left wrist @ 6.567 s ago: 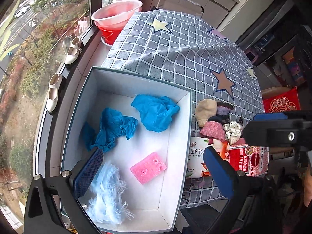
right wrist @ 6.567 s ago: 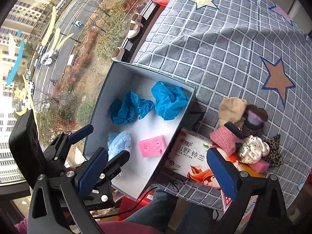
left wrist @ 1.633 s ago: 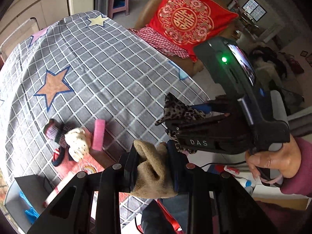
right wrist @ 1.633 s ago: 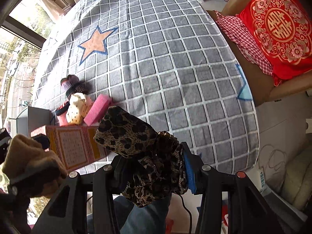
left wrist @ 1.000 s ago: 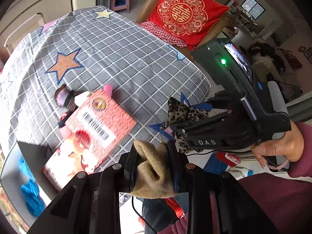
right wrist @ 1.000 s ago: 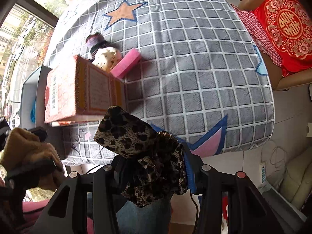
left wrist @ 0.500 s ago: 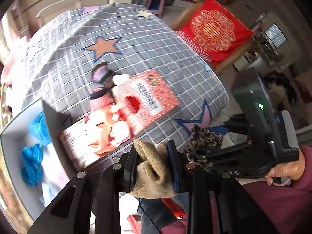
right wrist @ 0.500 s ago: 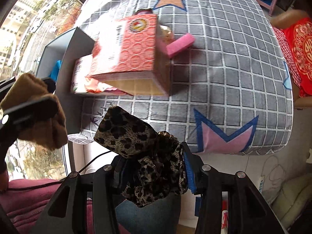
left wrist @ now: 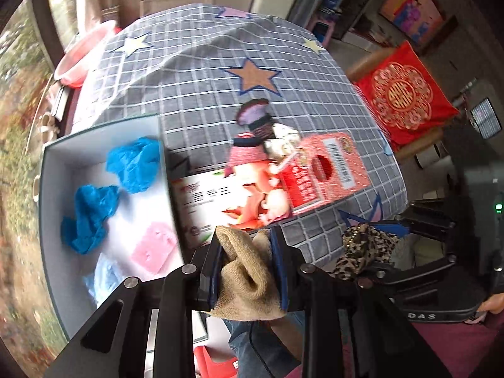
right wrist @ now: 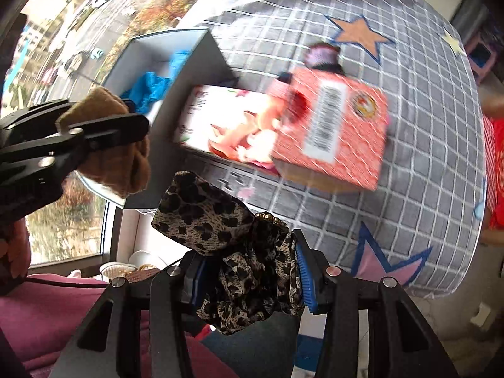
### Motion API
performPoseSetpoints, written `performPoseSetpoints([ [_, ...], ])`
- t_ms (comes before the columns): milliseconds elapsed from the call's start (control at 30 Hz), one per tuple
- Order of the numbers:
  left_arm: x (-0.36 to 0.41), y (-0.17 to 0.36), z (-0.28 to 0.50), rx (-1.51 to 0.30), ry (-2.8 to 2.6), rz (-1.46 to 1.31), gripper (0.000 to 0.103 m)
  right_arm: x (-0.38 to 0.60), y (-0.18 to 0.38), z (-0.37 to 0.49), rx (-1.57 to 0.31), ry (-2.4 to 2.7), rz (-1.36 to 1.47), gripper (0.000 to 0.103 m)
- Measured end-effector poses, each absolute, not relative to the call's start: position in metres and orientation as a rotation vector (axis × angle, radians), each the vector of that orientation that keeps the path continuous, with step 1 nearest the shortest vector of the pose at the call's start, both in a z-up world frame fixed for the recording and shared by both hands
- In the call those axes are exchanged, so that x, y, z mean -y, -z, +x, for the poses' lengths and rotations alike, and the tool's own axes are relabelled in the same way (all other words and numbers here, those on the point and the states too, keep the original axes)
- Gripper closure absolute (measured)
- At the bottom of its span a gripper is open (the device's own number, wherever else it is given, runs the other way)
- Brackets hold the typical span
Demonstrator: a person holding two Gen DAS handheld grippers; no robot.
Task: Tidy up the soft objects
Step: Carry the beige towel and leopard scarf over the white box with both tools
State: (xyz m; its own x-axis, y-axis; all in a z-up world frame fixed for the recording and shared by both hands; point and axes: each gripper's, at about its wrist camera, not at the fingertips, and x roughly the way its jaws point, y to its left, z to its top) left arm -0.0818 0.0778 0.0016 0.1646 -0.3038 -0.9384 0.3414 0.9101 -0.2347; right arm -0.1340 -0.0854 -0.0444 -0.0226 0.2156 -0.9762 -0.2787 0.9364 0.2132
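My left gripper (left wrist: 247, 271) is shut on a tan sock (left wrist: 249, 283), held off the table's near edge beside the open white box (left wrist: 50, 195). That box holds blue crumpled cloths (left wrist: 134, 163), a pink sponge (left wrist: 154, 247) and a pale blue fluffy piece (left wrist: 100, 278). My right gripper (right wrist: 250, 278) is shut on a leopard-print scrunchie (right wrist: 233, 252); it also shows in the left wrist view as the leopard-print scrunchie (left wrist: 362, 249). The left gripper with the tan sock (right wrist: 110, 148) hangs at the left of the right wrist view, in front of the box (right wrist: 176, 63).
A red carton (left wrist: 324, 173) lies on a flat printed box (left wrist: 214, 198) on the grey checked tablecloth (left wrist: 195, 72). Behind it lie a pink knit piece (left wrist: 245, 154), a dark and purple sock (left wrist: 255, 116) and a white scrunchie (left wrist: 280, 141). A red cushion (left wrist: 403, 100) sits right.
Both grippers have swung toward the white box, which now fills the left of the left wrist view. The views have rolled. Each grip on the sock and the scrunchie is unchanged.
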Motion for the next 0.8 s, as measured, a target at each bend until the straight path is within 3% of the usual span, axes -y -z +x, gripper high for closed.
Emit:
performPoseSetpoints([
  [400, -0.150, 0.006, -0.087, -1.322, 0.264, -0.100, 0.072, 0.017, 0.020, -0.103, -1.478, -0.544, -0.110, 0.055],
  [800, -0.171, 0.020, -0.091, -1.334, 0.201, -0.143, 0.072, -0.020, 0.026, -0.101, -1.501, -0.618, -0.152, 0.055],
])
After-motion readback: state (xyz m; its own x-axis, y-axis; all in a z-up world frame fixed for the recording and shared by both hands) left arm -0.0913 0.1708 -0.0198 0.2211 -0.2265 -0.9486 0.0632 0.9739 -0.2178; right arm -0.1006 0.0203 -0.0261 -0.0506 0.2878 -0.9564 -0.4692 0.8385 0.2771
